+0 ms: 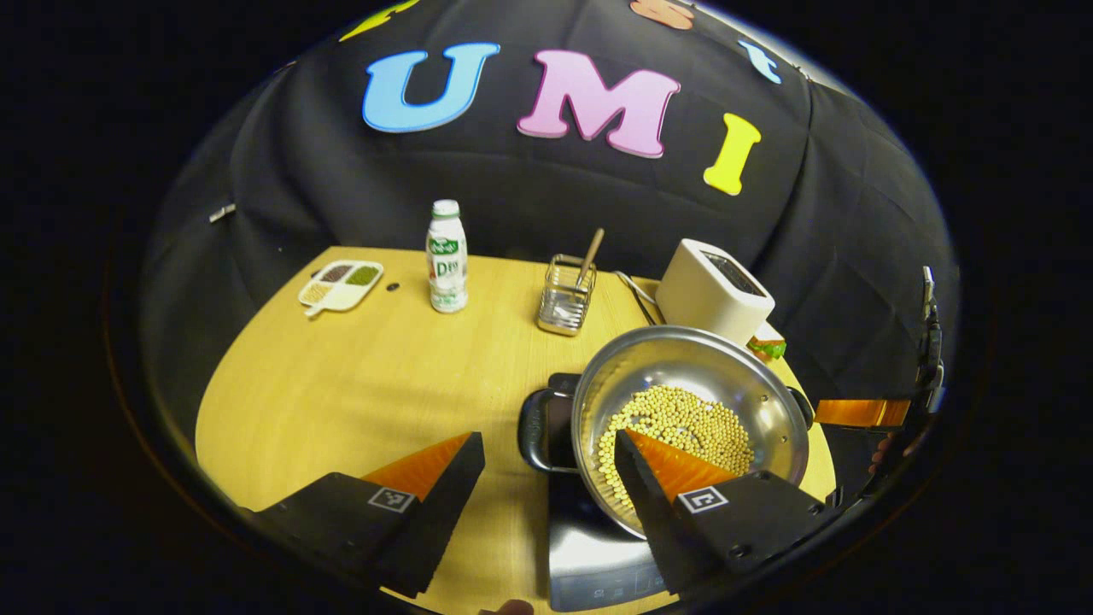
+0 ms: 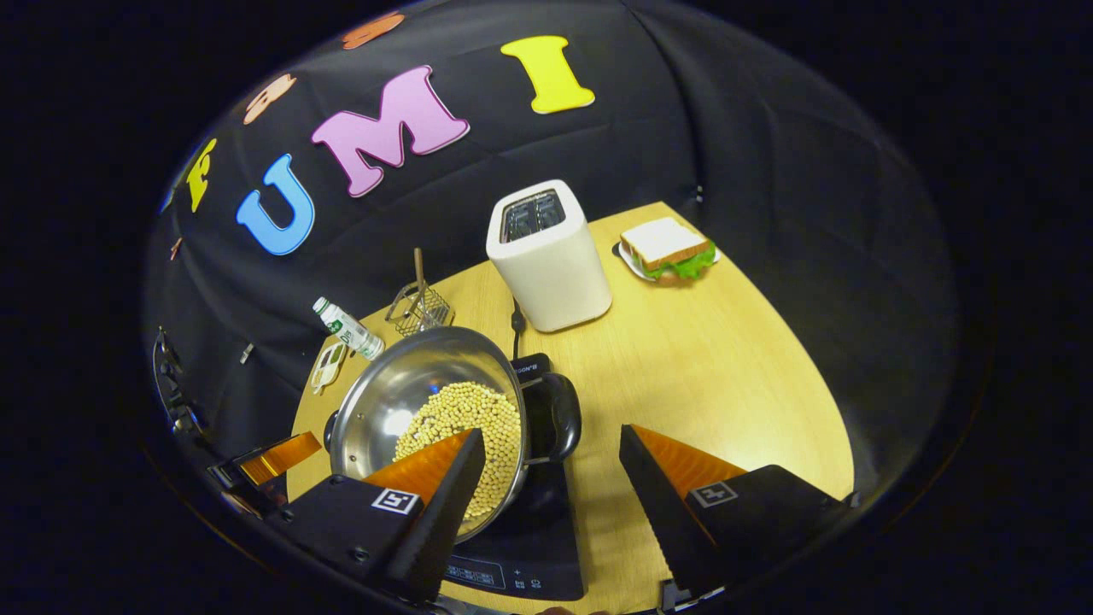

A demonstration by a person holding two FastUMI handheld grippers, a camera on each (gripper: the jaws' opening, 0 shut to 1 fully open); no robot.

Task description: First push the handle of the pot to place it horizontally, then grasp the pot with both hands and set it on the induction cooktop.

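Now: left gripper [image 1: 546, 448] and right gripper [image 2: 551, 444] both spread wide, each straddling one handle [image 1: 540, 427] of the pot [image 1: 687, 418], gripping nothing. Pot sits on induction cooktop [image 1: 589, 555]. Steel, rigid, slippery, bean-loaded, probably heavy; grasp the handles. Toaster [image 2: 546, 256] beyond.

Pot [image 1: 688, 410] of beans on cooktop [image 1: 589, 555]

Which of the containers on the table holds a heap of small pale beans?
The steel pot, sitting on the black cooktop. The wire basket holds only a utensil, the bottle is capped, and the small divided tray has separate coloured fillings.
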